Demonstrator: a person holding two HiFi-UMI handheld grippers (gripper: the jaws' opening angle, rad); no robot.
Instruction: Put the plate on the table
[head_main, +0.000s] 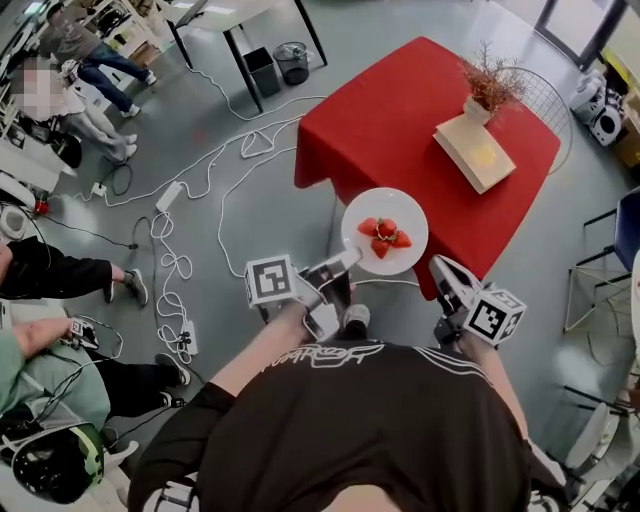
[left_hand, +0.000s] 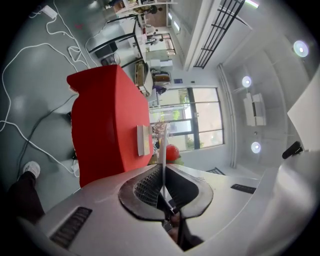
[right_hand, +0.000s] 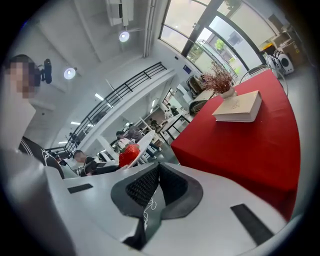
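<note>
A white plate (head_main: 385, 218) with a few strawberries (head_main: 384, 238) hangs in the air at the near edge of the red-clothed table (head_main: 400, 110). My left gripper (head_main: 345, 263) is shut on the plate's left rim. In the left gripper view the plate (left_hand: 163, 145) shows edge-on as a thin white line clamped between the pads, with a strawberry (left_hand: 172, 152) behind it. My right gripper (head_main: 441, 266) is to the right of the plate, apart from it, shut and holding nothing. In the right gripper view the plate (right_hand: 144, 143) and a strawberry (right_hand: 129, 154) lie to its left.
On the table are a book (head_main: 474, 150) and a small vase with dried twigs (head_main: 486, 88). White cables (head_main: 180, 215) trail over the grey floor at the left. People sit at the far left (head_main: 50, 275). A black-legged desk (head_main: 240, 30) and a bin (head_main: 292, 60) stand beyond.
</note>
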